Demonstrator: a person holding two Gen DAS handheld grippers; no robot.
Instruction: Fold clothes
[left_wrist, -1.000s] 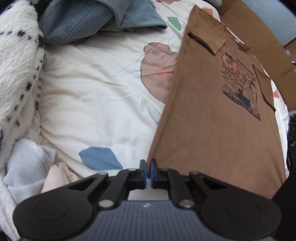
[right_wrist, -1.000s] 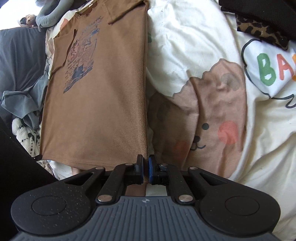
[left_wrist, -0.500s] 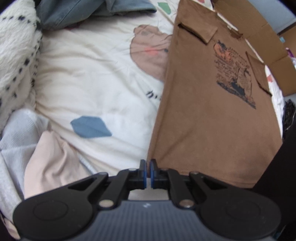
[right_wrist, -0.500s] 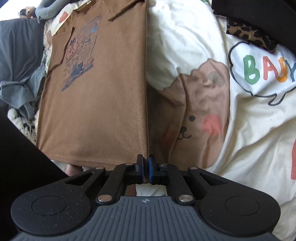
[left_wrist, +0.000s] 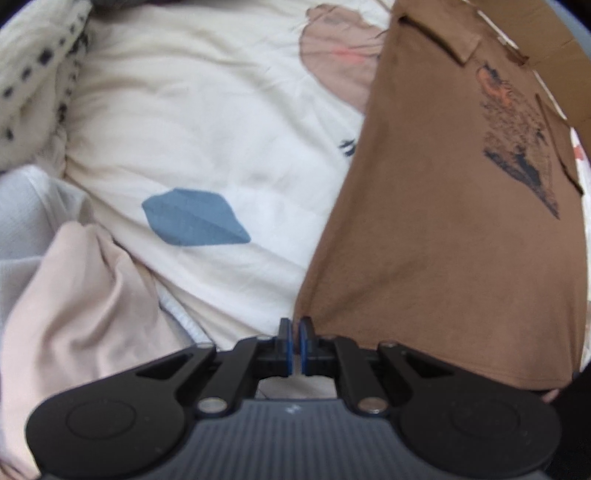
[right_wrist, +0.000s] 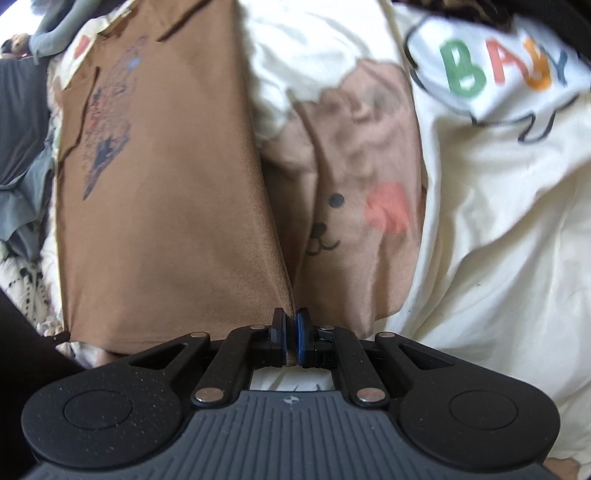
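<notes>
A brown t-shirt (left_wrist: 443, 221) with a dark printed graphic lies stretched over a cream bedspread (left_wrist: 221, 122), its sleeves folded inward. My left gripper (left_wrist: 294, 325) is shut on the shirt's near left hem corner. In the right wrist view the same brown t-shirt (right_wrist: 166, 203) runs away from me, and my right gripper (right_wrist: 290, 315) is shut on its near right hem corner. The hem between the two corners hangs slightly lifted off the bed.
A pink garment (left_wrist: 74, 295) and pale grey cloth (left_wrist: 26, 214) lie at the left. A spotted fleece blanket (left_wrist: 33, 66) sits top left, brown cardboard (left_wrist: 546, 44) top right. The bedspread shows a bear print (right_wrist: 354, 206) and "BABY" letters (right_wrist: 498, 70); grey clothes (right_wrist: 18, 184) lie left.
Both grippers have pulled back toward me with the hem corners held. The shirt has slid along the bed, and more of the pink garment and the bear print now show.
</notes>
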